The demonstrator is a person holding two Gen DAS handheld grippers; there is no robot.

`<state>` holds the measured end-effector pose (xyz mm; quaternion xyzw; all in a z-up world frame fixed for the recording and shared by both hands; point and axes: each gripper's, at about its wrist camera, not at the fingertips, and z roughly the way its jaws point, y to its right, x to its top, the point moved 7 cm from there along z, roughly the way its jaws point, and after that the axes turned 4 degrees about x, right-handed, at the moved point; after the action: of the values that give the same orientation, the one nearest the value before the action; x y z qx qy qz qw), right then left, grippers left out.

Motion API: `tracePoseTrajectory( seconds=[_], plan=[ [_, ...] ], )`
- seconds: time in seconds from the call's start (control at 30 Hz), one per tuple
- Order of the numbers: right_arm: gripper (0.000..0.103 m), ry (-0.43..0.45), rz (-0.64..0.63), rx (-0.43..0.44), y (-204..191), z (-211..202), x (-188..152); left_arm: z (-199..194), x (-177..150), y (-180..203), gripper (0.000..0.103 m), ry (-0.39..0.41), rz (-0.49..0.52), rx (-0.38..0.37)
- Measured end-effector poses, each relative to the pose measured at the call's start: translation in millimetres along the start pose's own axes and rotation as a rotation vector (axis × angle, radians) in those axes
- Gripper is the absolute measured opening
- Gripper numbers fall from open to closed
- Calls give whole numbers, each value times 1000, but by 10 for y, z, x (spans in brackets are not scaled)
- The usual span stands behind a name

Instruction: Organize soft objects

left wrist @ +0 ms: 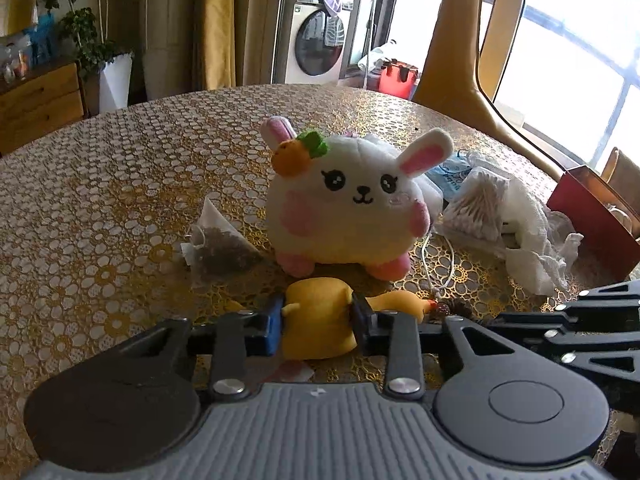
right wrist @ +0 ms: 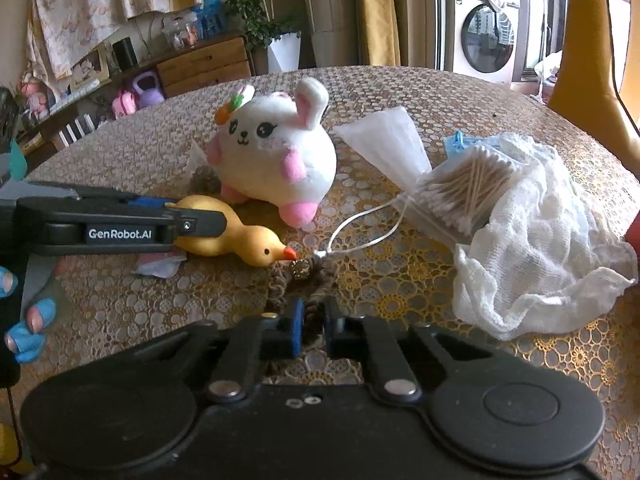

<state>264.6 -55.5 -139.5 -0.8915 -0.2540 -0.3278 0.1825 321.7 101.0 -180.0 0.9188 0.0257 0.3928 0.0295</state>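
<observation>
A white plush bunny (left wrist: 344,204) with pink cheeks sits upright mid-table; it also shows in the right wrist view (right wrist: 276,156). My left gripper (left wrist: 318,320) is shut on a yellow rubber duck (left wrist: 320,324) that lies on the table; in the right wrist view the duck (right wrist: 248,244) lies on its side, beak to the right, with the left gripper's fingers (right wrist: 196,220) around its body. My right gripper (right wrist: 312,324) is shut on a brown coiled hair tie (right wrist: 308,280) that rests on the table just right of the duck's beak.
A gold lace-patterned cloth covers the table (left wrist: 120,168). A tea bag (left wrist: 220,244) lies left of the bunny. A box of cotton swabs (right wrist: 464,192), white gauze (right wrist: 548,248), a white pouch (right wrist: 384,144) with a cord and a red box (left wrist: 592,208) crowd the right side.
</observation>
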Motion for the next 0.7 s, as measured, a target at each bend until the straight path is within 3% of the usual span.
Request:
tracePoseTrajectory(
  seconds=[0.37,0.5,0.7],
  plan=[
    [7,114,-39,-24,-41,-403,114,-303,75,61,29,13,-34,-21],
    [7,147,-30,-21,-15,-582,145,-449,119,101,22,21,-40,-33],
    [7,196,-20,-17,49,-852,177,-617,154,216,19,42,12,-24]
  ],
)
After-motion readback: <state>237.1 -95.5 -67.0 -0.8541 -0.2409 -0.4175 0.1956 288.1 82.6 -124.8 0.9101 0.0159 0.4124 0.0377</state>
